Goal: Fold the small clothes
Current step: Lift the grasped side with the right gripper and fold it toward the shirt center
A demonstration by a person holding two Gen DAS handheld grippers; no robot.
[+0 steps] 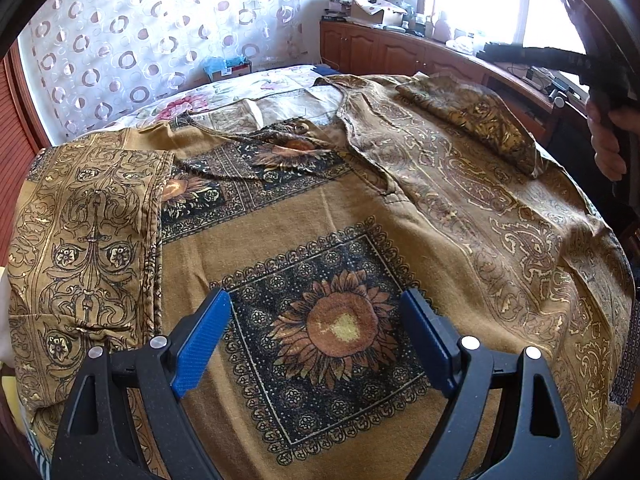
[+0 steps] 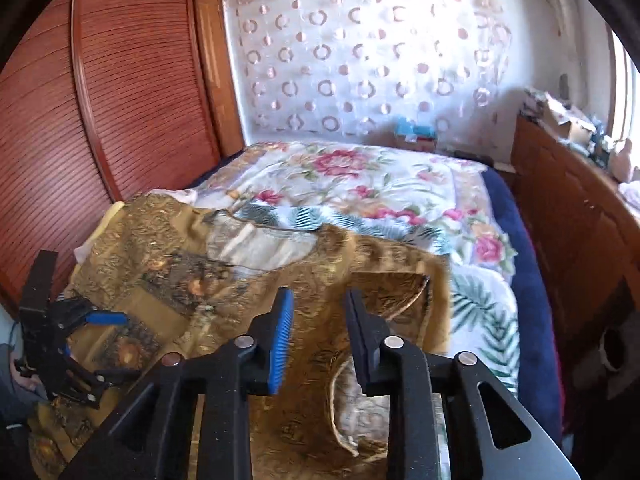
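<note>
garment [image 1: 320,216]: we see it spread flat on bed [image 2: 360,184], both sleeves folded in.
left gripper [image 1: 316,340]: fingers wide, empty, over sunflower print, prob. ready to pin cloth.
right gripper [image 2: 320,340]: fingers narrow, nothing btw them, above right sleeve.

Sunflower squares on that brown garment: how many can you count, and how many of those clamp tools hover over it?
Sunflower squares: 3, one large, two smaller near the neckline
Clamp tools: 2, left gripper and right gripper, jaws apart, nothing between them
Total: 5

Sunlit bedroom [image 2: 360,52], louvered wardrobe [image 2: 120,92]
</note>
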